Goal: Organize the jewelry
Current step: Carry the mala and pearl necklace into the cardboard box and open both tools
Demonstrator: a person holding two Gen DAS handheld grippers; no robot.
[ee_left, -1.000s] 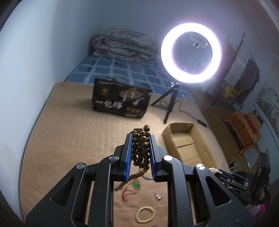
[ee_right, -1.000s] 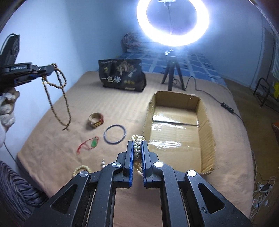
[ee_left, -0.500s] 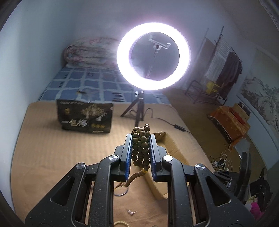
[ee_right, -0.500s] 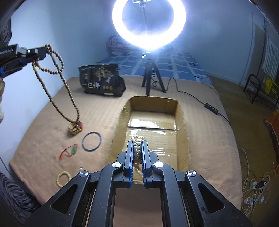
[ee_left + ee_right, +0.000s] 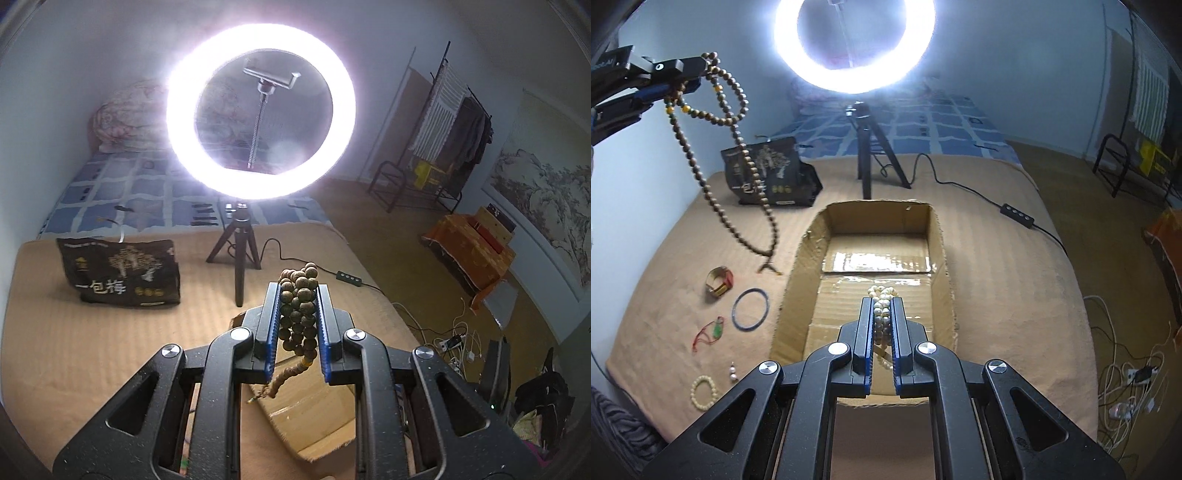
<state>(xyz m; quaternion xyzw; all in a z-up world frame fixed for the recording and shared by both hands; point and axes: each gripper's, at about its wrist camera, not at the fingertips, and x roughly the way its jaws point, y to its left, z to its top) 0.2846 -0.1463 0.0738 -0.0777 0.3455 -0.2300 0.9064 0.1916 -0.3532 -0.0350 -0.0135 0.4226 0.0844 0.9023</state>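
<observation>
Over box: right gripper [image 5: 882, 314] clamps cream pearl-bead strand [image 5: 883, 306] above open brown cardboard box [image 5: 798, 266].
Left gripper [image 5: 297, 314]: pinches long brown wooden-bead necklace [image 5: 298, 310], dangling beside box.
Tan blanket [image 5: 665, 288]: dark blue bangle [image 5: 750, 309], cream bead bracelet [image 5: 703, 392].

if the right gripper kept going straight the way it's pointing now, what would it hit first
Most likely the taped floor of the open cardboard box. The right gripper, shut on the cream pearl bead strand, points forward and down over the box, with nothing visible in between. Depth is hard to judge; it could reach the far wall instead.
</observation>
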